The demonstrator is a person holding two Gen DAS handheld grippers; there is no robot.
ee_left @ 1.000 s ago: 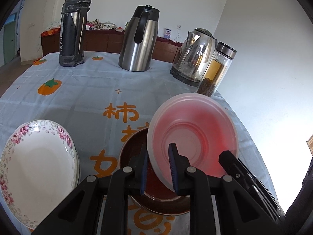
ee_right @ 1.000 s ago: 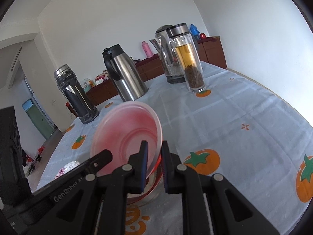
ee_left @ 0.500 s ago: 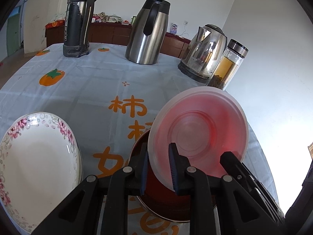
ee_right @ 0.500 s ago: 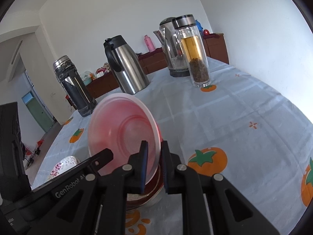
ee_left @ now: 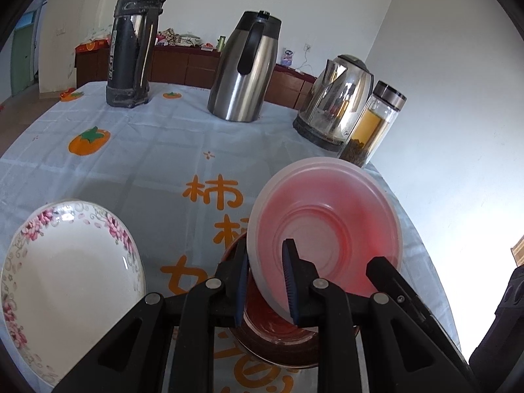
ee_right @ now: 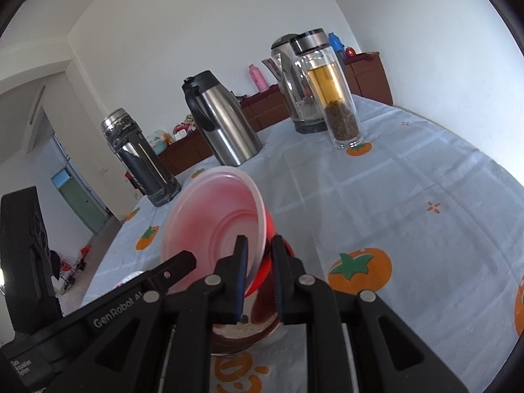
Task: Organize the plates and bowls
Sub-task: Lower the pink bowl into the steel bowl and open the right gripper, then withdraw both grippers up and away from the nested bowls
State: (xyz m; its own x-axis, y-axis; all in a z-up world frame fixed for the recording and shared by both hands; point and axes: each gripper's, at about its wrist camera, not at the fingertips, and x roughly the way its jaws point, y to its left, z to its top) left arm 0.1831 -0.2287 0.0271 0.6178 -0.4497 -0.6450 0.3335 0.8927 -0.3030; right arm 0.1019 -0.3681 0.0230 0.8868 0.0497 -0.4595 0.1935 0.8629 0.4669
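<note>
A translucent pink plastic bowl [ee_left: 324,229] is held tilted over a dark red-brown bowl [ee_left: 278,334] on the table. My left gripper [ee_left: 265,281] is shut on the pink bowl's near rim. My right gripper [ee_right: 257,273] is shut on the same bowl's [ee_right: 216,222] other rim. The brown bowl also shows under it in the right wrist view [ee_right: 258,327]. A white plate with pink flowers [ee_left: 65,281] lies to the left of the bowls.
At the far side of the table stand a dark thermos [ee_left: 132,42], a steel jug [ee_left: 245,68], an electric kettle [ee_left: 337,104] and a glass tea bottle [ee_left: 373,124]. The tablecloth [ee_left: 157,163] is pale blue with orange fruit prints.
Both grippers have moved the pink bowl slightly lower and nearer over the brown bowl. The bowl stays tilted and held at both rims.
</note>
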